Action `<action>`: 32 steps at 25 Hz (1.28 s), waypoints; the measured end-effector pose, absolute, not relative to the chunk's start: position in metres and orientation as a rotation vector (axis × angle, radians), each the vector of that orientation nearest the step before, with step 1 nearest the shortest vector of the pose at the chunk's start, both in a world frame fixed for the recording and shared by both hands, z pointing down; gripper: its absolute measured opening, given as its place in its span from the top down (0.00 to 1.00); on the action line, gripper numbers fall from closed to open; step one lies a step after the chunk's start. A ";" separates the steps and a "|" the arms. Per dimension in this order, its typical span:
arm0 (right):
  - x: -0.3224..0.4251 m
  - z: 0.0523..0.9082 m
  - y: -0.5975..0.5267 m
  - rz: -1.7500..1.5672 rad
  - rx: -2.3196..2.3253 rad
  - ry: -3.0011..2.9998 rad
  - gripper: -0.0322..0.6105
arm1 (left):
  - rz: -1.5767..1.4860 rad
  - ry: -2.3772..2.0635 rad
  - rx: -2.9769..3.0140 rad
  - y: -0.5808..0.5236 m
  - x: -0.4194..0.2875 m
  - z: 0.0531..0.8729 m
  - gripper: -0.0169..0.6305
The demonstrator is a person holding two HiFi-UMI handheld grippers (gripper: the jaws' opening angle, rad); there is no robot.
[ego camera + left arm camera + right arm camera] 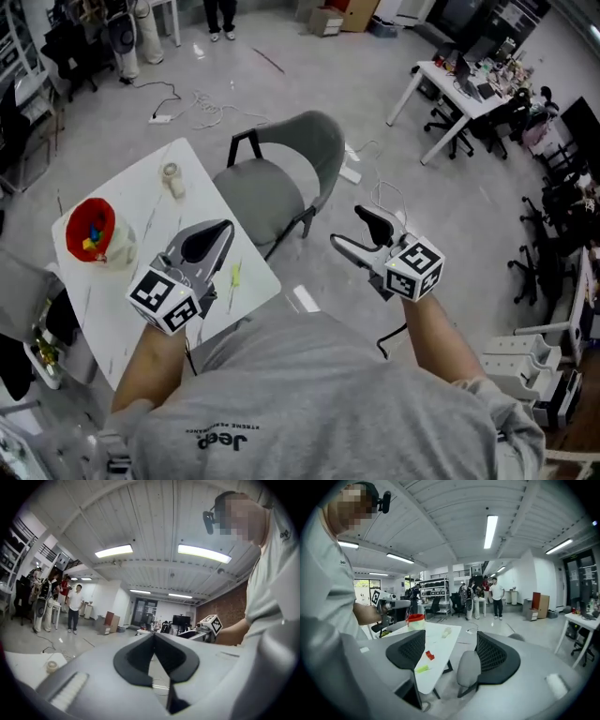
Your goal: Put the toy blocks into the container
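Observation:
A red container [91,230] with several coloured blocks in it stands at the left of the white table [141,202]; it also shows in the right gripper view [415,619]. A yellow-green block [236,274] lies near the table's right edge. The right gripper view shows that block [422,669] with a red block [429,655] beside it. My left gripper [223,232] hovers over the table's near right part, its jaws shut and empty [153,638]. My right gripper [349,228] hangs open over the floor, right of the chair, nothing between its jaws [452,651].
A grey chair [281,178] stands against the table's right side, between the two grippers. A tape roll [172,178] sits at the table's far end. Cables lie on the floor beyond. Desks and office chairs [469,94] fill the far right; people stand in the background [497,595].

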State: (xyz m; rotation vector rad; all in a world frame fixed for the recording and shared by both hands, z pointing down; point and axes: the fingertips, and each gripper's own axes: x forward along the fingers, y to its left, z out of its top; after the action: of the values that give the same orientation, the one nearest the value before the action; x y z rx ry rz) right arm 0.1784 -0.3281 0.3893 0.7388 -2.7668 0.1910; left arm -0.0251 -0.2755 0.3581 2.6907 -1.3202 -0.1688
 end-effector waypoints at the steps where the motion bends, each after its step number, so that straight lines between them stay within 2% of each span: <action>1: 0.155 0.403 -0.331 0.203 0.677 -2.752 0.44 | -0.169 -1.354 2.656 -0.272 -0.043 0.367 0.88; 6: 0.055 0.485 -0.328 0.211 0.402 -2.629 0.44 | -0.122 -1.475 2.521 -0.256 -0.115 0.415 0.88; 12: -0.034 0.579 -0.296 0.170 0.069 -2.463 0.44 | -0.066 -1.500 2.415 -0.244 -0.164 0.465 0.88; 16: -0.059 0.648 -0.269 0.061 -0.137 -2.287 0.44 | -0.029 -1.462 2.386 -0.239 -0.179 0.490 0.88; 22: -0.054 0.730 -0.243 -0.006 -0.273 -2.047 0.42 | -0.026 -1.448 2.343 -0.232 -0.194 0.516 0.88; 25: -0.048 0.755 -0.239 -0.076 -0.300 -1.958 0.42 | -0.037 -1.453 2.323 -0.228 -0.202 0.524 0.88; 27: -0.049 0.758 -0.237 -0.082 -0.306 -1.952 0.48 | -0.046 -1.459 2.313 -0.225 -0.207 0.527 0.88; 32: -0.087 0.702 -0.247 -0.029 -0.278 -2.097 0.49 | -0.084 -1.510 2.286 -0.218 -0.231 0.521 0.88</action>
State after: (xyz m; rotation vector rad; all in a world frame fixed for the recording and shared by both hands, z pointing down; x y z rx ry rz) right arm -0.0868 -0.2467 0.7023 -0.2777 -2.0970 -0.0291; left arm -0.2309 -0.2179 0.5207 2.2860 -1.5103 -0.0837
